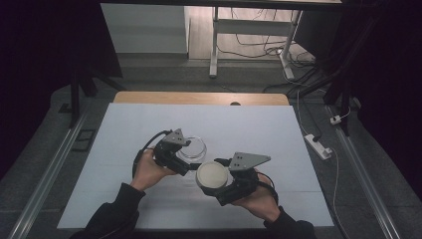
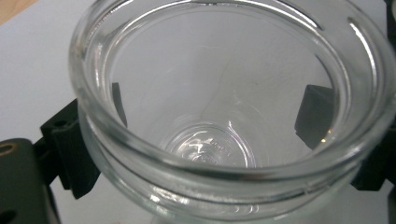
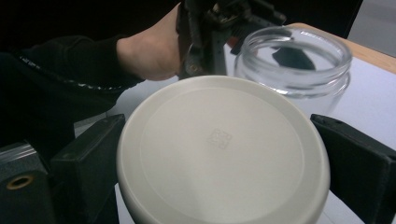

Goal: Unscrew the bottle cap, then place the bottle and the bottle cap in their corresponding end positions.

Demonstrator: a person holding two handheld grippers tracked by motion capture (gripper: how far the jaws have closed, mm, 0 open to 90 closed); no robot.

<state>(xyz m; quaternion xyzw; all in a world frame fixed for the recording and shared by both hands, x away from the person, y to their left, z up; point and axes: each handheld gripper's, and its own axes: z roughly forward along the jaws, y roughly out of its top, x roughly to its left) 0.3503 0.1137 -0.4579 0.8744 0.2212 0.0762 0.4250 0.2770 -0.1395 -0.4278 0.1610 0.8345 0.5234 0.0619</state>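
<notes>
High view: left gripper [image 1: 185, 155] jaws clamp the glass jar [image 1: 193, 148]; right gripper [image 1: 215, 180] jaws clamp the lid [image 1: 212, 175].

No text can be read; the lid [image 3: 223, 151] bears only a small embossed square mark.

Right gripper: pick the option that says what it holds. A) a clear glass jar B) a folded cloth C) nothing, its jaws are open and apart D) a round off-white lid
D: in the right gripper view the two black jaws of the right gripper press on either side of the round off-white lid, while the empty glass jar sits in the left gripper.
</notes>
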